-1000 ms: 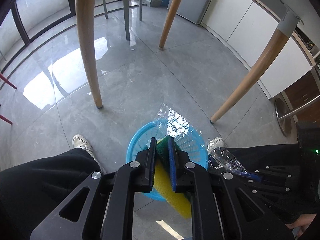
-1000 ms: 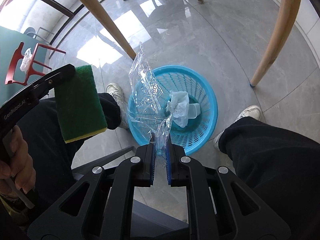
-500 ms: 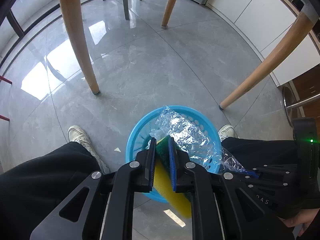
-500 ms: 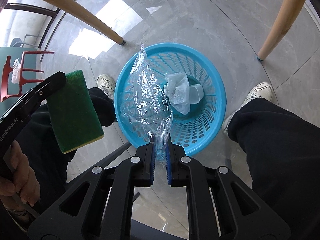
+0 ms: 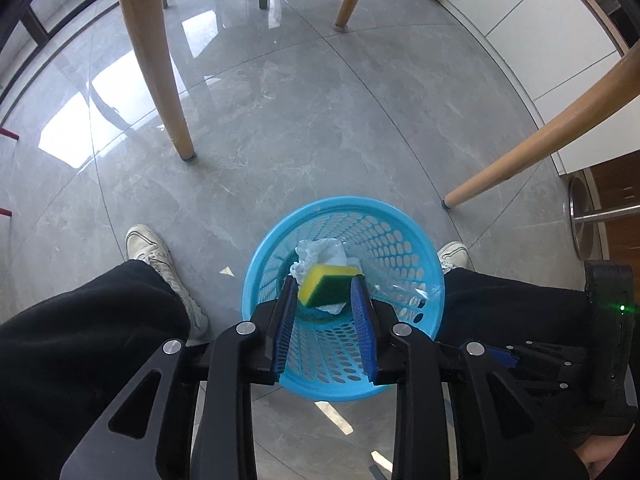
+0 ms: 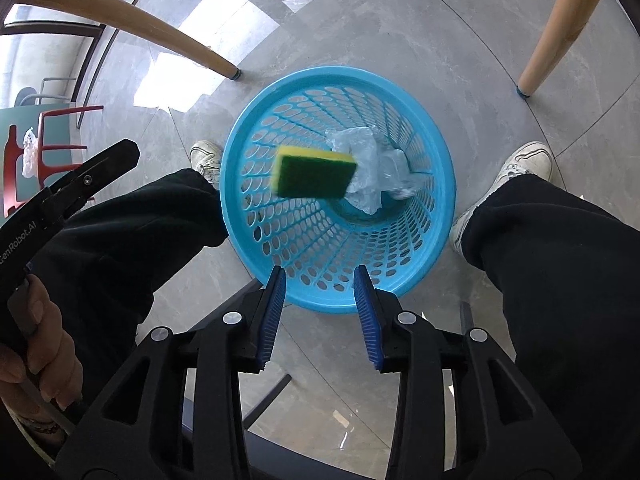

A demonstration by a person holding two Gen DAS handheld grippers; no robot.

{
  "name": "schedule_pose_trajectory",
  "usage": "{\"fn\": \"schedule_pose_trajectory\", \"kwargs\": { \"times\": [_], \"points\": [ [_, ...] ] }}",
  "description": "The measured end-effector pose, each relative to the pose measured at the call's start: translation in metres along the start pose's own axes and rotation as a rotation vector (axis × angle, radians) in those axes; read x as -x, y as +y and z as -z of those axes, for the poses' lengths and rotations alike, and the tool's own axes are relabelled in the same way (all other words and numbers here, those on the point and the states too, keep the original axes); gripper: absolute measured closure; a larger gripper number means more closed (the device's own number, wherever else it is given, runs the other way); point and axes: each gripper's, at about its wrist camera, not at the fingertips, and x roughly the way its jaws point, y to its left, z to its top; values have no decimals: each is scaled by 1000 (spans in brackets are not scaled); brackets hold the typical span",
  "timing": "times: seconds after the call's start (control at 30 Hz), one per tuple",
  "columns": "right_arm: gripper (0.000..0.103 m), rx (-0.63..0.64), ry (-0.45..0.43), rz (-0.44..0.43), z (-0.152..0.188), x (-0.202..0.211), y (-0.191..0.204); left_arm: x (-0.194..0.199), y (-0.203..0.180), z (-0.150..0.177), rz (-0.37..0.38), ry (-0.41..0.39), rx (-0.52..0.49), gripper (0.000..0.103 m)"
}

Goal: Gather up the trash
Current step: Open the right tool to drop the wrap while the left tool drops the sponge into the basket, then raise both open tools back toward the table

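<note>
A blue mesh basket point(image 5: 416, 240) point(image 6: 440, 184) stands on the grey floor between the person's feet. My left gripper point(image 5: 324, 280) hovers over its near rim, jaws opening. The yellow and green sponge point(image 5: 326, 286) point(image 6: 314, 172) is free of the pads and falls, blurred, into the basket. My right gripper point(image 6: 320, 272) hangs just before the basket's near rim, jaws opening with nothing between them. The clear plastic wrap point(image 5: 400, 292) lies against the basket's inner wall. Crumpled white trash point(image 5: 320, 250) point(image 6: 360, 168) sits at the bottom.
Wooden table legs point(image 5: 160, 60) point(image 5: 540, 140) point(image 6: 556, 28) stand around the basket. The person's black trouser legs point(image 5: 80, 340) point(image 6: 560, 260) and white shoes point(image 5: 152, 248) point(image 6: 524, 160) flank it. A red chair point(image 6: 48, 140) is far left, white cabinets point(image 5: 540, 20) far right.
Both grippers sank toward the basket and opened. The sponge left the left jaws and is dropping. The plastic wrap left the right jaws and now lies in the basket.
</note>
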Motion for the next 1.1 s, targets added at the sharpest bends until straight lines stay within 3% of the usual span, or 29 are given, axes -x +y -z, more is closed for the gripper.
{"fn": "schedule_pose_trajectory", "kwargs": {
  "times": [0.2,0.43,0.7,0.9,1.1],
  "points": [
    [63,38,-20,25,4,5,7,4,3,2,9,-10,4,76],
    [60,105,-112,84,18,31,22,17,10,8,19,-37,26,75],
    [53,158,-236,112,43,73,35,46,7,28,28,-81,10,63],
    [49,210,-315,122,67,105,45,86,-6,44,-1,-161,-46,53],
    [41,241,-420,105,92,150,47,126,-15,60,-40,-254,-110,51]
  ]
}}
